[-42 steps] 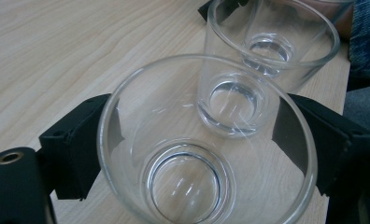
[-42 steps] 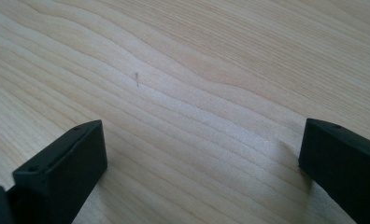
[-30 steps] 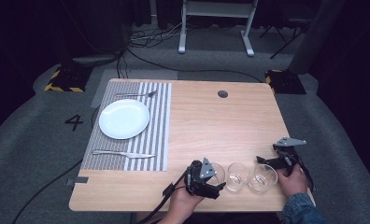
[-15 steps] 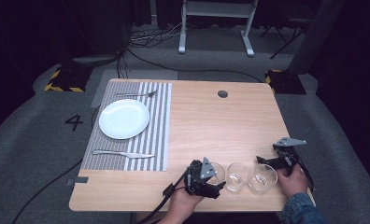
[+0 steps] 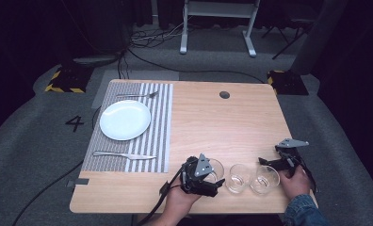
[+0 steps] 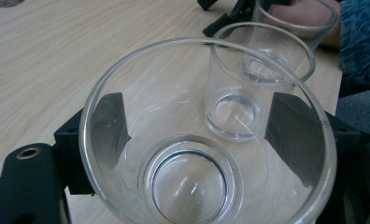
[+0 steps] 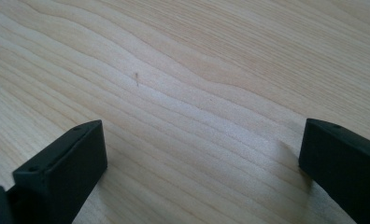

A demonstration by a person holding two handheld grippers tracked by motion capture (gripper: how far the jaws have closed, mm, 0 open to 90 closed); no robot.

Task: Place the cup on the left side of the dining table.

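My left gripper [image 5: 212, 175] pinches a glass [image 6: 206, 140]; two more glasses [image 5: 238, 178] stand just beside it, before my spread right gripper [image 5: 265, 164].

I count three clear glasses [image 5: 239, 178] near my edge of the table [image 5: 222, 127]. One white plate [image 5: 125, 119], one fork [image 5: 138, 95], one knife [image 5: 123, 155], one striped placemat [image 5: 158, 136]. Two grippers: left [image 5: 212, 181], right [image 5: 265, 162].
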